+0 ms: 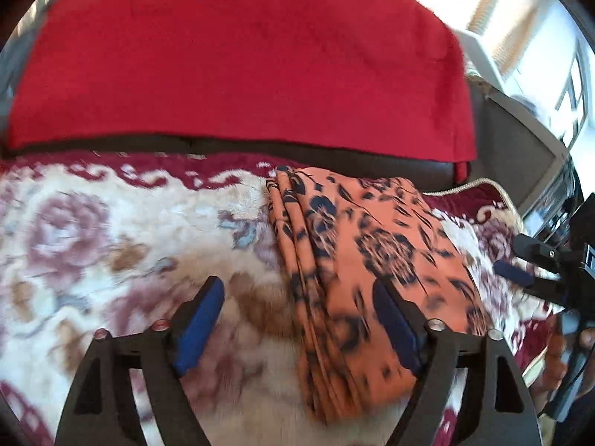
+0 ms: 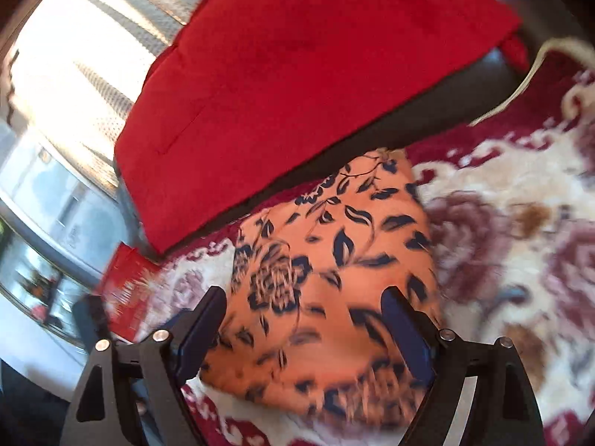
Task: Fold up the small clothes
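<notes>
An orange cloth with dark blue flowers [image 1: 357, 260] lies folded into a thick rectangle on a cream and maroon floral blanket [image 1: 111, 245]. My left gripper [image 1: 297, 297] hovers over the cloth's left folded edge, open, with nothing between its blue pads. In the right wrist view the same cloth [image 2: 327, 260] fills the middle. My right gripper [image 2: 303, 306] stands open above the cloth, its blue pads apart and not pressing on it. At the right edge of the left wrist view my right gripper [image 1: 520, 275] shows beside the cloth.
A red cushion [image 1: 238, 59] on a dark seat back rises behind the blanket [image 2: 520, 223]. A red printed packet [image 2: 126, 290] lies at the blanket's edge, left of the cloth. Bright windows and a glass-fronted cabinet stand beyond.
</notes>
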`<state>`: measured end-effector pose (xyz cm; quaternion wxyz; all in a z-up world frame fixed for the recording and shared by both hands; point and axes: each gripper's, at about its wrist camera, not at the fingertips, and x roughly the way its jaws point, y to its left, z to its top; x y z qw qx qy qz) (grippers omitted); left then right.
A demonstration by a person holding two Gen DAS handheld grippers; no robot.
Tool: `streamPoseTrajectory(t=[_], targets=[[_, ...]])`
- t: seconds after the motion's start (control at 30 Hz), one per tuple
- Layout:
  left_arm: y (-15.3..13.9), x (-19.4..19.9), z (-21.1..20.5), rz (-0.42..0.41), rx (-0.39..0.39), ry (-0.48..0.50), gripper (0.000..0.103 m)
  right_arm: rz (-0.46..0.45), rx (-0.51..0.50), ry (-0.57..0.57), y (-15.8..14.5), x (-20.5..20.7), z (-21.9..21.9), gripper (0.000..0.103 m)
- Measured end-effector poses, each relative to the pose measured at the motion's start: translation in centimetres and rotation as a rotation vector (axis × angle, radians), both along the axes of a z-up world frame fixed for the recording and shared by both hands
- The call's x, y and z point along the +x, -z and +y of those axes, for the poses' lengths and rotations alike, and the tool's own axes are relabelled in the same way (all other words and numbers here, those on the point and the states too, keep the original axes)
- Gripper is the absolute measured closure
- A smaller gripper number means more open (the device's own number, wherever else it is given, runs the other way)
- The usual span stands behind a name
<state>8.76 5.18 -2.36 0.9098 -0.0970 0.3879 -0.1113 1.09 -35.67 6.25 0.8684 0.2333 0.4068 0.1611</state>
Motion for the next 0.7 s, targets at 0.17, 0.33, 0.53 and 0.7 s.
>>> streamPoseTrajectory(t=[0.17,0.33,0.53,0.7], targets=[[-1.8,-6.7,-1.4,-0.096,0.119,-0.082,0.0,-0.049,-0.242,0.041,-0.8,-7.9,1.7,0.011],[-1.4,-7.4,-2.6,0.034,0.19,-0.097,0.0,-0.024,-0.393,0.049,0.7,-11.8,2.9,0.0],[-3.4,-9.6,-2.3,0.01,0.19,-0.141,0.0,-0.09,-0.479,0.053,-2.0,-14.0,4.1,0.0],[-4.4,-10.4,-2.5,0.001,0.204,-0.134,0.0,-0.083,-0.531,0.021,-2.3,-14.3,5.5,0.0]])
